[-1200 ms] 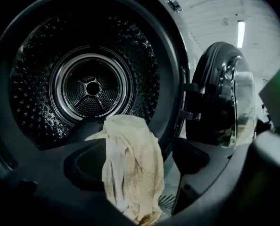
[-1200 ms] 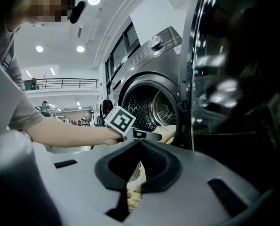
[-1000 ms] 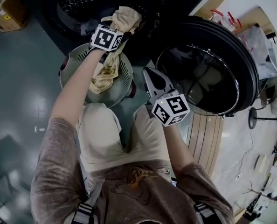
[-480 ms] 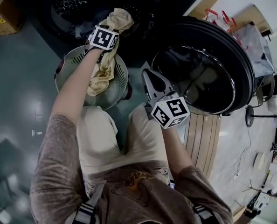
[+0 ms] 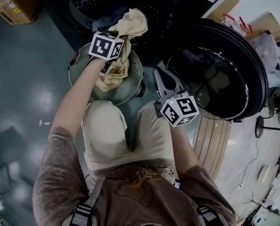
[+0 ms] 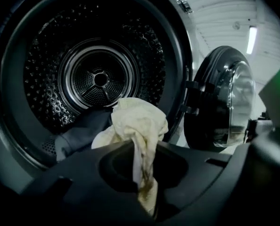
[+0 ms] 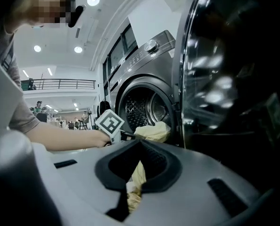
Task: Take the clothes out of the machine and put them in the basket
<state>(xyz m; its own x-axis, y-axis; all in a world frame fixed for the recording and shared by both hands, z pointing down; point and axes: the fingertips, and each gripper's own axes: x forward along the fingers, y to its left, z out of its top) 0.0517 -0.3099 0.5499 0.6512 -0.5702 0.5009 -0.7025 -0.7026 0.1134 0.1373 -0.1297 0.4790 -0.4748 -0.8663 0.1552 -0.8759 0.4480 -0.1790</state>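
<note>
While crouching low in beige trousers (image 5: 109,135), holds the right tongs (image 5: 159,73) nearest, tips pressed together on nothing, aimed at the grey front-loading machine (image 7: 140,65). Just left of those tongs: round grey-green perforated plastic basket (image 5: 133,79), cream fabric heaped inside. Over the basket's far rim: left tongs (image 5: 122,34), jaws having just been closing, now pinching a crumpled cream cloth (image 6: 137,121). Bunched just beyond the left tips at the lower lip of the machine's opening, that cloth, with a strip trailing back through the gap between the jaws. Cannot tell whether joined to the fabric in the basket. Touching the cloth's left side: dark grey garment (image 6: 81,131), slumped in the mouth of the perforated steel drum (image 6: 50,93). Right of both tongs: round dark glass door (image 5: 210,79), swung wide.
</note>
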